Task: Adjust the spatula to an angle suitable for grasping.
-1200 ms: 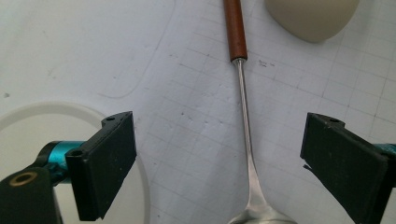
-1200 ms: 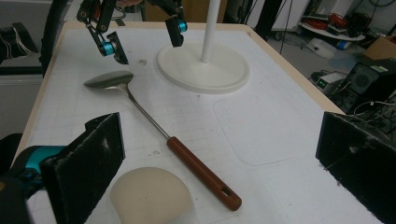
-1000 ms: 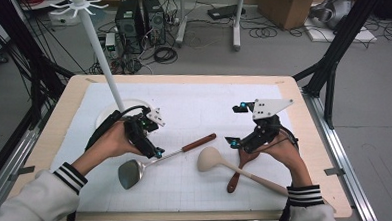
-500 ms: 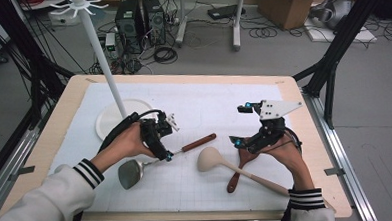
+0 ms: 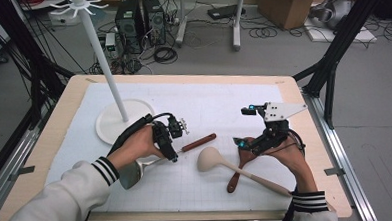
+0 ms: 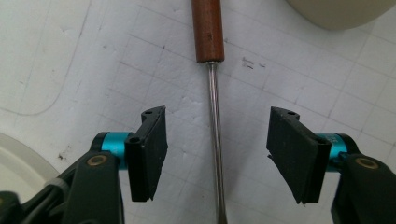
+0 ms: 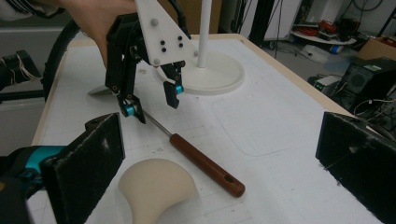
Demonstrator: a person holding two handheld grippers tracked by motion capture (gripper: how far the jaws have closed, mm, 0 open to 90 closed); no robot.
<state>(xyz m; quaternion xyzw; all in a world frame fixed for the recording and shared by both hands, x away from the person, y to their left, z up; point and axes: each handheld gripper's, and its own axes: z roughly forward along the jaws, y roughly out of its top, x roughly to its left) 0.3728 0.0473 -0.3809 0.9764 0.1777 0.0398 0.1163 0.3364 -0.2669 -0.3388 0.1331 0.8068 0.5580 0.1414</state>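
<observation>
The left gripper is hanging over the metal spatula, its jaws spread on either side of the thin steel shank and just now closing in, the pads not yet touching it. The wooden handle is lying just ahead of the jaws. The right gripper is hovering wide open near the pale ladle, its bowl just below the jaws.

a lab; computer towers, floor cables
</observation>
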